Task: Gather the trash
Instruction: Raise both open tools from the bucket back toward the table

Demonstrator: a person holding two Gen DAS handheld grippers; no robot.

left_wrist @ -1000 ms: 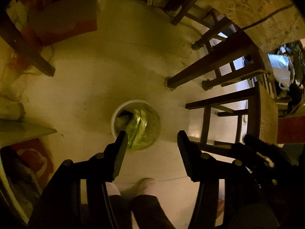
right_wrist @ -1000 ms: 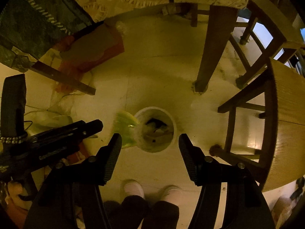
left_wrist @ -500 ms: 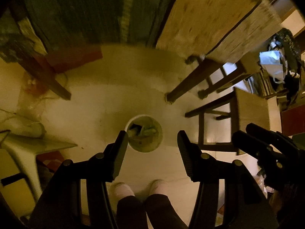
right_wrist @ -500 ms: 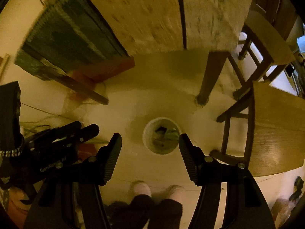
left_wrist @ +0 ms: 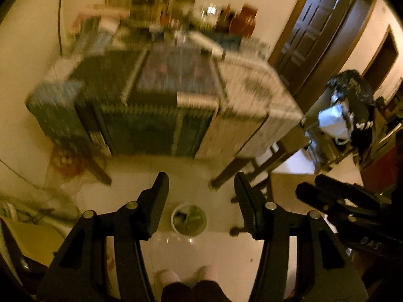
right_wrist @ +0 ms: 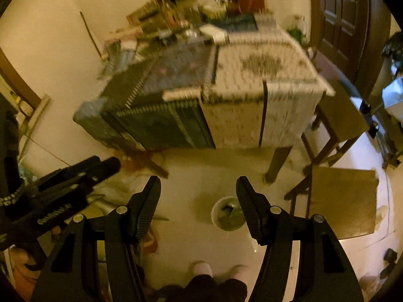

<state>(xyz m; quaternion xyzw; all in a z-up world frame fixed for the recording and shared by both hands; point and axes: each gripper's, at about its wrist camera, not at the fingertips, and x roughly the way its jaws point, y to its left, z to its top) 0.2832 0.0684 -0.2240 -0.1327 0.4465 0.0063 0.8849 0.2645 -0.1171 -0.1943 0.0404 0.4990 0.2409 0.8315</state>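
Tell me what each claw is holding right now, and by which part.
Nothing is held. The left claw and the right claw both stand open with only air between their fingers; the trash bin sits on the floor far below.

Table (left_wrist: 241, 95): draped in patterned cloths, cluttered with blurred bottles and jars.
Chairs (right_wrist: 342, 201): wooden, beside the table.
Door (left_wrist: 314, 25): dark, panelled.

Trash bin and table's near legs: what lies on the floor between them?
Nothing: in the right wrist view bare floor separates the trash bin from the table.
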